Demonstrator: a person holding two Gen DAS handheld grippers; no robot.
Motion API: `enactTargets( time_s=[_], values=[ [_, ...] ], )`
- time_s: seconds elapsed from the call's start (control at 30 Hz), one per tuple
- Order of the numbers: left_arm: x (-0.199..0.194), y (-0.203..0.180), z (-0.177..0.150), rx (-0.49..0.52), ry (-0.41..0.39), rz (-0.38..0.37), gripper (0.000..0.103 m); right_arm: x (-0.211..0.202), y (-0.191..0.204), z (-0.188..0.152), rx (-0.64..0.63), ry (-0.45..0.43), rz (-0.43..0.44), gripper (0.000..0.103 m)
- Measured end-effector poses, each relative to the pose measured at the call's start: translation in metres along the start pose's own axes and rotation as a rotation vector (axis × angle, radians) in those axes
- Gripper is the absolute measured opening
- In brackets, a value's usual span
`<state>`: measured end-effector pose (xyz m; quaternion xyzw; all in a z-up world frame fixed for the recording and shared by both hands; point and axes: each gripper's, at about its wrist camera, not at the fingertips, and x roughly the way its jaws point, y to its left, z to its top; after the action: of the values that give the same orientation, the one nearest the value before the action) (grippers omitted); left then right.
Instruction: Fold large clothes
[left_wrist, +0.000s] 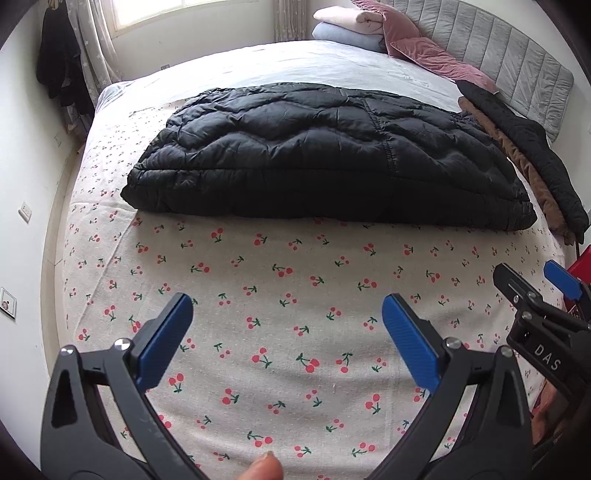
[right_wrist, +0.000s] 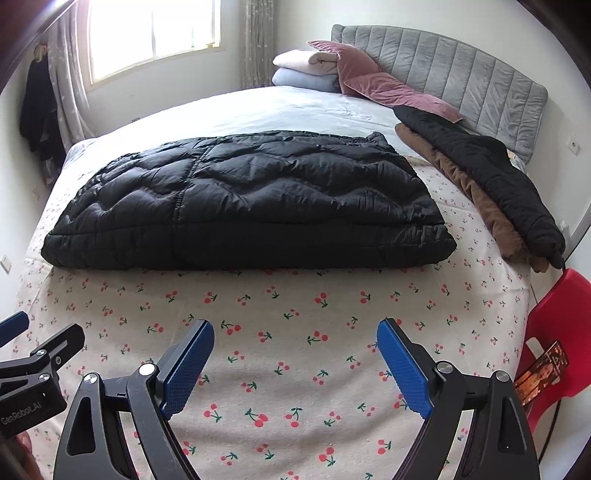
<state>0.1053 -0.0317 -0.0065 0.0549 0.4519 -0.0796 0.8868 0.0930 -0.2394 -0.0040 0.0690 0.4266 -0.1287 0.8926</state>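
A black quilted puffer jacket (left_wrist: 317, 155) lies folded into a thick rectangle across the middle of the bed; it also shows in the right wrist view (right_wrist: 243, 199). My left gripper (left_wrist: 288, 325) is open and empty, hovering over the cherry-print sheet (left_wrist: 295, 280) in front of the jacket. My right gripper (right_wrist: 295, 350) is open and empty too, beside the left one and the same distance short of the jacket. The right gripper shows at the right edge of the left wrist view (left_wrist: 535, 288), and the left gripper at the left edge of the right wrist view (right_wrist: 33, 343).
A black coat (right_wrist: 480, 170) over a brown garment (right_wrist: 476, 199) lies along the bed's right side. Pink pillows (right_wrist: 373, 85) and folded blankets (right_wrist: 306, 70) sit by the grey headboard (right_wrist: 461, 70). A red chair (right_wrist: 554, 332) stands at the right. Dark clothes (right_wrist: 37, 107) hang by the window.
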Motion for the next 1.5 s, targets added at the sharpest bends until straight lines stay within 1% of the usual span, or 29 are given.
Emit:
enactTargets(
  time_s=[0.43,1.5],
  values=[
    [-0.0039,-0.0041,-0.002,0.003,-0.006,-0.007,0.102,0.0067,0.004,-0.0016,-0.01,0.018,-0.004,0.091],
    [-0.0018,-0.0031,-0.002,0.001,0.001,-0.003,0.102,0.0049,0.0046,-0.0033,-0.021,0.009,-0.001,0.091]
  ],
)
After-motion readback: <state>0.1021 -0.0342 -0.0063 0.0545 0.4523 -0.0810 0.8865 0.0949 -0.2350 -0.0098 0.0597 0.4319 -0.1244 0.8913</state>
